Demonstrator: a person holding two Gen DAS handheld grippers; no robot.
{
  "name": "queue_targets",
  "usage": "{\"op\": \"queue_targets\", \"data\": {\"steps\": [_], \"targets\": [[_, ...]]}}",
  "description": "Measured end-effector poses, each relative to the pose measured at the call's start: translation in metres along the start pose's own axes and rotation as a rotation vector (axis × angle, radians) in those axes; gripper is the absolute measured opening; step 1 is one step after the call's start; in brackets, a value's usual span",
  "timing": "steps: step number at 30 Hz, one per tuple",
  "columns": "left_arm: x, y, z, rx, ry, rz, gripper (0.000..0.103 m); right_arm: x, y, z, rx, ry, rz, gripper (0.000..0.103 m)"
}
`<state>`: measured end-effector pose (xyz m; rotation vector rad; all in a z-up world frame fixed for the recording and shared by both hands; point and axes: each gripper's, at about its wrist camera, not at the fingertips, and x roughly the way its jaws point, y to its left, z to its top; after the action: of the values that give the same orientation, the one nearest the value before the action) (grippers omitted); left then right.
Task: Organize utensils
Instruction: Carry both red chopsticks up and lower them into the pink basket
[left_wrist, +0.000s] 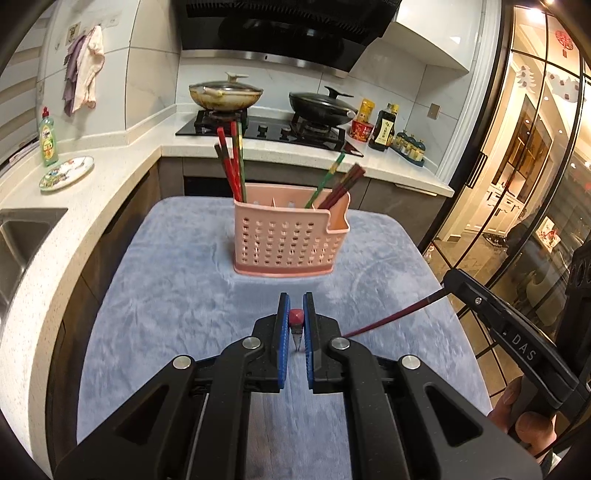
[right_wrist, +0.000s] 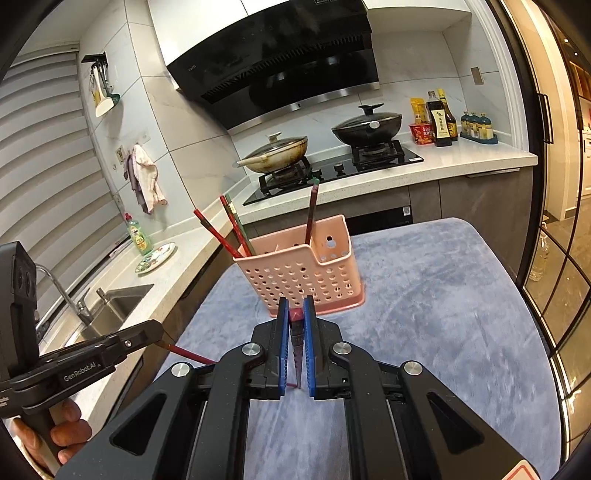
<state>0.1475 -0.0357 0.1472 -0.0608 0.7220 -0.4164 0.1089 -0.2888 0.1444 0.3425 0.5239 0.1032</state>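
left gripper (left_wrist: 296, 325): jaws pinching a dark red chopstick (left_wrist: 296, 316) end-on, its red tip poking up between the blue pads (left_wrist: 283, 325)
right gripper (right_wrist: 296, 332): jaws pinching another dark red chopstick (right_wrist: 296, 332), seen end-on between its pads
cross view: the right gripper's chopstick shows side-on in the left wrist view, slanting out from the jaw tips toward the left gripper
holder: pink perforated utensil basket (left_wrist: 284, 243) upright on a blue-grey cloth (left_wrist: 177, 295) covering the worktop, ahead of both grippers, not touching them
basket contents: red and green chopsticks (left_wrist: 232, 162) standing in the left compartment, a second bunch (left_wrist: 340, 184) leaning in the right compartment
hands: fingers (left_wrist: 532, 424) wrapped round the right gripper's handle; a hand (right_wrist: 66, 424) on the left gripper's handle
background: two lidded woks (left_wrist: 225, 94) on a gas hob, sauce bottles, a green dish soap bottle (left_wrist: 48, 138), a patterned plate, a sink
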Motion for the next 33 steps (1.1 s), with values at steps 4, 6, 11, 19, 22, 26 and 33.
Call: {"op": "queue_targets", "data": {"steps": [4, 6, 11, 19, 22, 26, 33], "targets": [[-0.003, 0.002, 0.016, 0.000, -0.032, 0.005, 0.007, 0.002, 0.004, 0.019, -0.007, -0.028, 0.012, 0.007], [-0.005, 0.003, 0.030, -0.003, -0.055, 0.007, 0.007, 0.003, 0.005, 0.033, -0.001, -0.045, 0.032, 0.007], [-0.018, 0.007, 0.075, -0.011, -0.152, 0.016, 0.007, 0.008, 0.012, 0.079, -0.004, -0.121, 0.057, 0.007], [-0.028, 0.006, 0.154, -0.015, -0.325, 0.042, 0.007, 0.028, 0.024, 0.160, 0.005, -0.250, 0.061, 0.007], [-0.022, 0.011, 0.177, -0.030, -0.375, 0.041, 0.007, 0.043, 0.023, 0.184, 0.023, -0.269, 0.050, 0.007], [-0.001, 0.019, 0.194, -0.048, -0.400, 0.044, 0.007, 0.070, 0.017, 0.195, 0.037, -0.259, 0.024, 0.007], [0.050, 0.031, 0.187, -0.053, -0.323, 0.055, 0.007, 0.120, 0.000, 0.171, 0.060, -0.156, -0.011, 0.007]]}}
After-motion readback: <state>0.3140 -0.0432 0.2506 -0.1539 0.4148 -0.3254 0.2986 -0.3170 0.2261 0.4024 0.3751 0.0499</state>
